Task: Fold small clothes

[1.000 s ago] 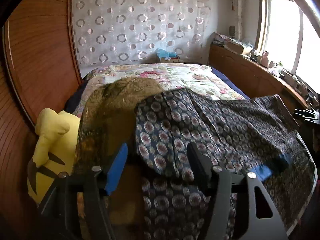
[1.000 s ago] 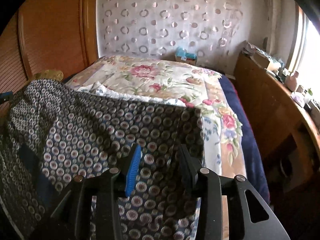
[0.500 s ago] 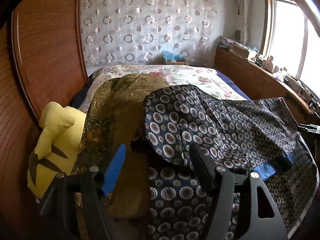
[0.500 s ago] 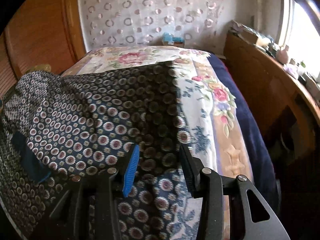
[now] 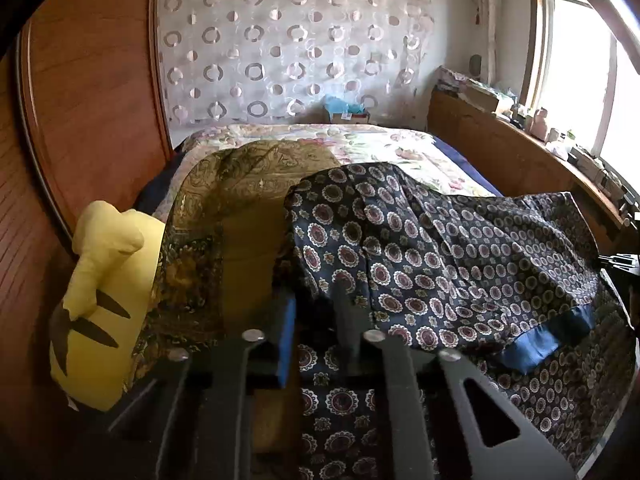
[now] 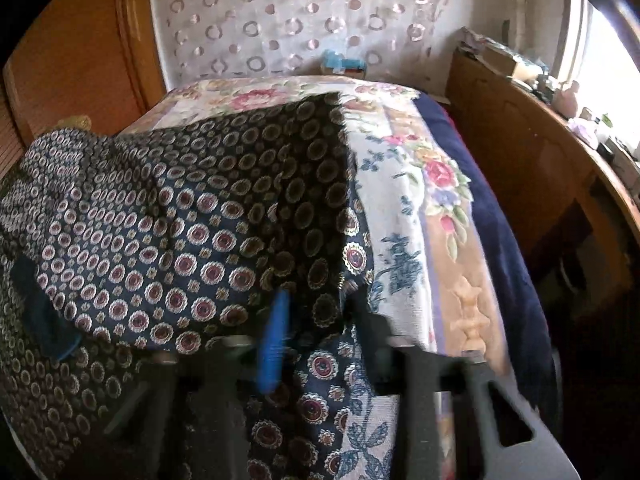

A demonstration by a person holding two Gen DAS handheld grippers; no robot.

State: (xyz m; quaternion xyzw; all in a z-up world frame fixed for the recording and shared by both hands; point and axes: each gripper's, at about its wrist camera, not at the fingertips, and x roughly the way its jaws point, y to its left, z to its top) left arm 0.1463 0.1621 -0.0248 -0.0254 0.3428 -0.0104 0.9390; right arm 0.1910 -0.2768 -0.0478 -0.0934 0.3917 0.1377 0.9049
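I grip the navy patterned garment (image 5: 440,248) in both claws, left gripper (image 5: 316,320) and right gripper (image 6: 316,320) each clenched on a near corner, lifted over the floral bed (image 6: 404,200). First fold half-carried; laying down and further folds remain.

bed (image 6: 496,216) w/ floral cover (image 6: 404,184); navy patterned garment (image 6: 192,208), olive cloth (image 5: 224,200) & yellow plush (image 5: 100,292) on it.

Home bedroom. Indicated by: bed with floral bedspread (image 6: 404,216); wooden wardrobe doors (image 5: 92,92) along the left edge; sheer circle-patterned curtain (image 5: 288,40) behind the head end; yellow plush toy (image 5: 100,304); cluttered wooden ledge (image 5: 532,152) beneath the window (image 5: 580,72).
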